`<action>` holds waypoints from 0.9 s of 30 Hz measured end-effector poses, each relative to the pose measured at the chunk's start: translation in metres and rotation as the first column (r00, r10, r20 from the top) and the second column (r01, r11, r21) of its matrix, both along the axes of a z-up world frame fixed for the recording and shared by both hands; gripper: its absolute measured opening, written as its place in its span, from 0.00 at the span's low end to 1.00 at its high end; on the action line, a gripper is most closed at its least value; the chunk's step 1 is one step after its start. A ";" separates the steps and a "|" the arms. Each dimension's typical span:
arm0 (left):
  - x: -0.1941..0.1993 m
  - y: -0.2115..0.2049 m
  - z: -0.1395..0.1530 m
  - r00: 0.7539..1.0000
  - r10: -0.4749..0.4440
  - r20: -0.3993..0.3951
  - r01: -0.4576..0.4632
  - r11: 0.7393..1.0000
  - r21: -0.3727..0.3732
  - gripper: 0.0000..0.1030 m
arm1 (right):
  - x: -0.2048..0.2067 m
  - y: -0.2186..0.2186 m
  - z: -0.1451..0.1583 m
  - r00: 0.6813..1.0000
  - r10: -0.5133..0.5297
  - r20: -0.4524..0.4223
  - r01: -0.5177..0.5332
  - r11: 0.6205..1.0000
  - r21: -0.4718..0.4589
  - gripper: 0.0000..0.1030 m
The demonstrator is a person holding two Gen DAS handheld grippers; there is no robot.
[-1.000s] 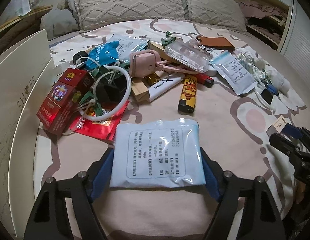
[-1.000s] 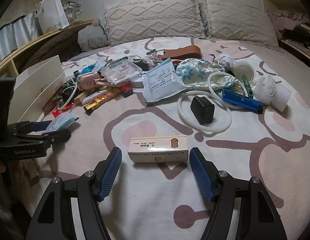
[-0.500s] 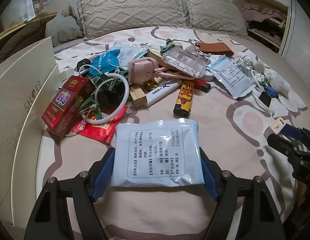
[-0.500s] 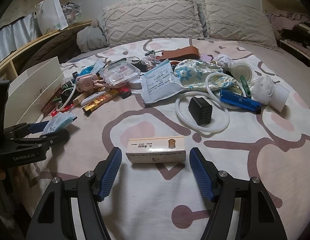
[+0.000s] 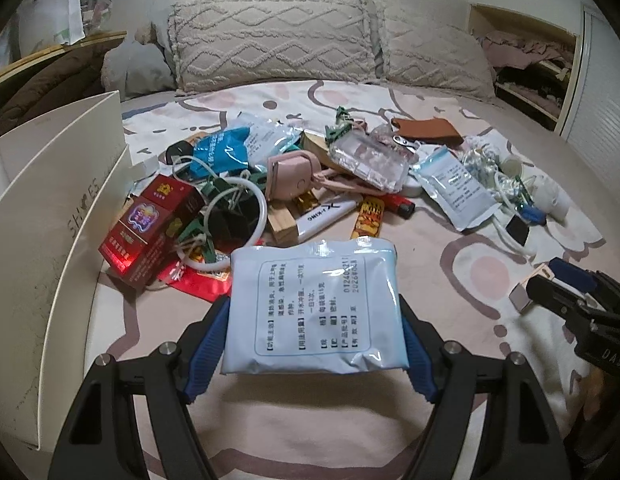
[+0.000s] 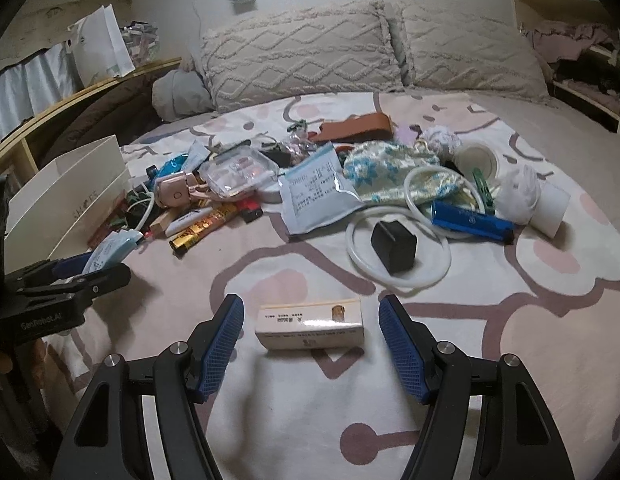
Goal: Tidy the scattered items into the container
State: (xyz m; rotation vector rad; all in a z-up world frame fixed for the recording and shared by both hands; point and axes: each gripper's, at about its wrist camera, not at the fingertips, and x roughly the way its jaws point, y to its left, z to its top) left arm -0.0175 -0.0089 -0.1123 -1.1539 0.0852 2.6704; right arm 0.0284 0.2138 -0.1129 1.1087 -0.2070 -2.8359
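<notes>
Sachet (image 5: 316, 306): pale blue, printed, clamped in left claw (image 5: 310, 344) | right claw (image 6: 312, 350): spread around small box (image 6: 310, 329)

Both views are taken low over the bed (image 5: 490, 216), facing the pillows (image 6: 302, 60). The left wrist view is set close to the white box (image 5: 58, 208); the right wrist view is set further right. The pile of clutter (image 5: 294, 176) is shared by both.
</notes>
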 end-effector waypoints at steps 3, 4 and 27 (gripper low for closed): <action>0.000 -0.001 -0.001 1.000 0.007 0.003 -0.007 1.000 0.004 0.75 | -0.002 -0.002 -0.005 1.000 0.008 0.025 -0.009 1.000 0.013 0.69; 0.000 -0.002 -0.001 1.000 0.009 0.003 -0.009 1.000 0.007 0.75 | -0.003 -0.003 -0.008 0.999 0.002 0.033 -0.003 1.000 0.022 0.69; 0.006 0.001 0.005 1.000 -0.005 -0.017 0.006 1.000 0.027 0.75 | -0.004 -0.014 -0.012 0.999 0.007 0.032 -0.010 0.995 0.097 0.56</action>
